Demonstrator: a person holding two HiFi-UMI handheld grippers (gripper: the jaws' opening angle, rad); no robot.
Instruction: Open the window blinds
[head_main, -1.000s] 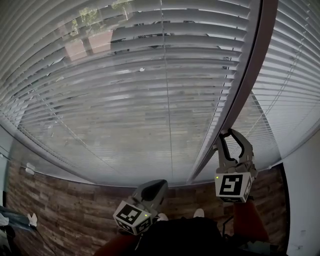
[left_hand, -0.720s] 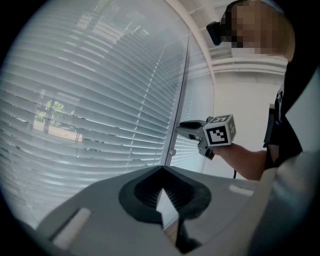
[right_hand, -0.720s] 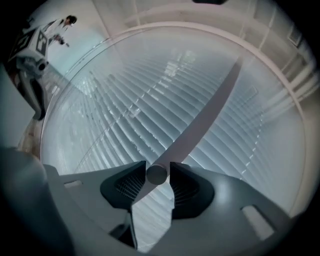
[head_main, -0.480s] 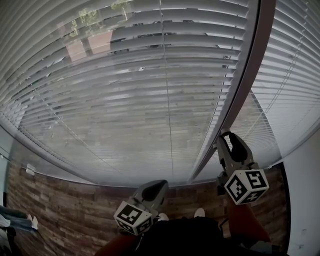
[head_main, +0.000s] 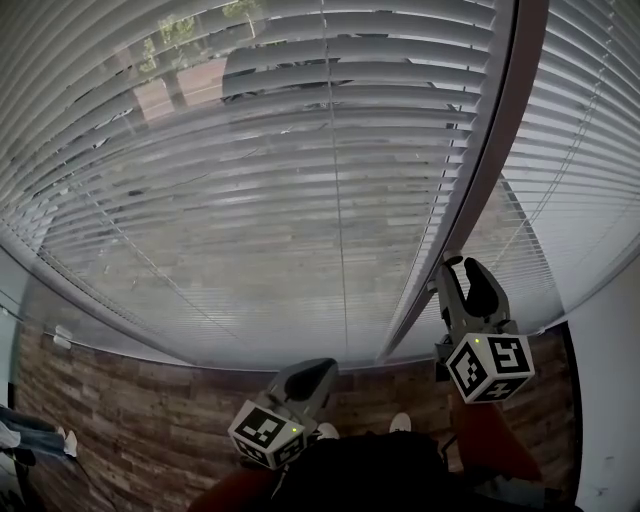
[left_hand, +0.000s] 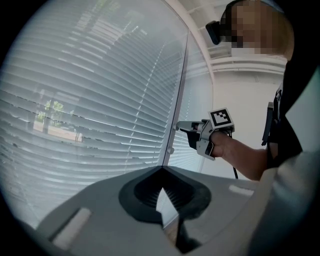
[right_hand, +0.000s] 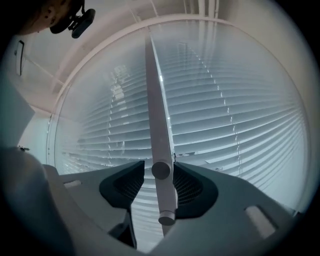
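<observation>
The upright wand hangs loose between the just-opening, parted jaws of the right gripper; the closed left gripper sits farther from the wand.

The blinds are seen in white horizontal slats, the wand in pale grey. The floor is patterned in brown wood planks. The left gripper is coloured grey, its cube marked with black-and-white squares, its jaws lined black
</observation>
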